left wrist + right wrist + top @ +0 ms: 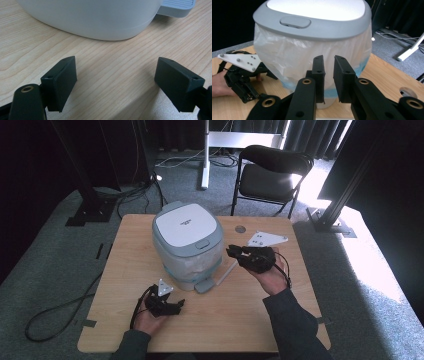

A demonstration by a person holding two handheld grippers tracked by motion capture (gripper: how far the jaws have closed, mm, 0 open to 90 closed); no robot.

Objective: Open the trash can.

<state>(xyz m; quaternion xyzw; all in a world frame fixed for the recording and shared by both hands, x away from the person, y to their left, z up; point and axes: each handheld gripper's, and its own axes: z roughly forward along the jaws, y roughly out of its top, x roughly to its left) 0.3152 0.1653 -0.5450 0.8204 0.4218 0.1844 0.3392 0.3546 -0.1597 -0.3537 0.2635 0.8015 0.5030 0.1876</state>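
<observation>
On wooden table (210, 315), lidded bin (187, 245) lined with plastic bag (294, 60), left tool (116, 85) released, right tool (329, 77) nearly clenched, empty.

I am sitting at a light wooden table (210, 320) with rounded corners, and it is standing on grey carpet (60, 255) that is spreading out on every side. Beyond the far edge, 1 black folding chair (272, 172) is facing me, empty. Dark curtains (310, 135) are hanging along the back of the room, and a white stand (206, 155) is rising in front of them. Bright light is falling across the floor at the right (370, 260), washing the carpet pale. 2 black frame posts (82, 175) are standing on floor plates, and black cables (55, 312) are trailing over the carpet at the left.
</observation>
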